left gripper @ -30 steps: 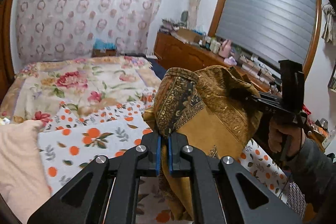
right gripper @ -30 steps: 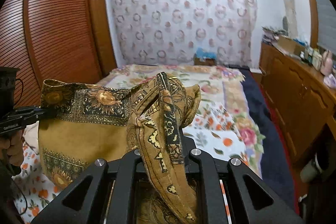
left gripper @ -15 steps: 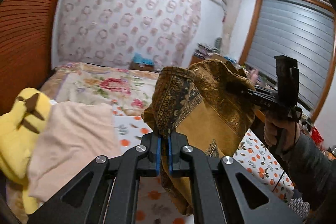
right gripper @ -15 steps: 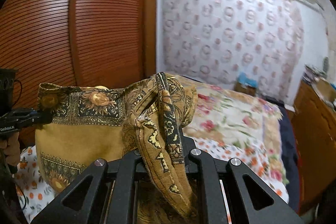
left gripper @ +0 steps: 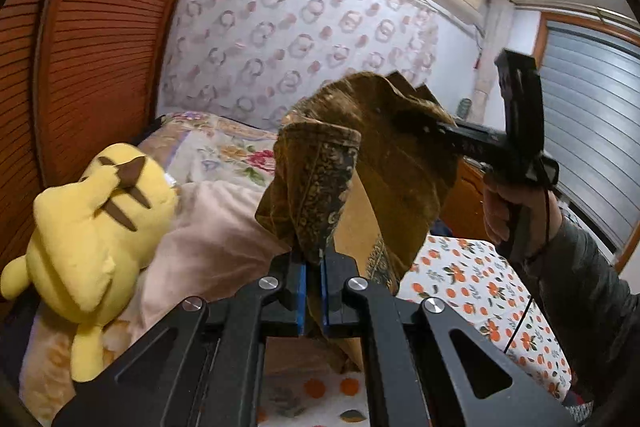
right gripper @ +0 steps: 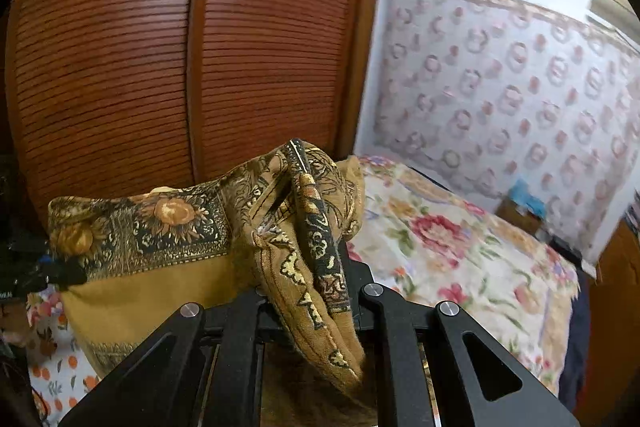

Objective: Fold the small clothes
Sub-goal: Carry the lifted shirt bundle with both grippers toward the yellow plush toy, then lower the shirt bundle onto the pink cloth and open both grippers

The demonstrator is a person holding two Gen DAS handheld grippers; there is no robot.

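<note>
A mustard-brown cloth with a dark floral border [left gripper: 376, 163] hangs in the air between both grippers, above the bed. My left gripper [left gripper: 313, 291] is shut on one bunched corner of it, between the blue pads. My right gripper [right gripper: 310, 291] is shut on the other corner, which drapes over its fingers. In the left wrist view the right gripper [left gripper: 424, 125] shows at the right, clamped on the cloth and held by a hand. In the right wrist view the cloth [right gripper: 148, 251] stretches left to the left gripper [right gripper: 60, 273] at the frame edge.
A yellow plush toy [left gripper: 84, 227] lies on a pink pillow [left gripper: 208, 239] at the left. A sheet with an orange print [left gripper: 472, 291] covers the bed below the cloth, beside a floral quilt [right gripper: 452, 251]. A wooden slatted wardrobe [right gripper: 160, 67] stands beside the bed.
Both grippers, still holding the cloth, have swung to the left and tilted up. The wardrobe, plush toy and pillow have come into view; the dresser and window have slid away.
</note>
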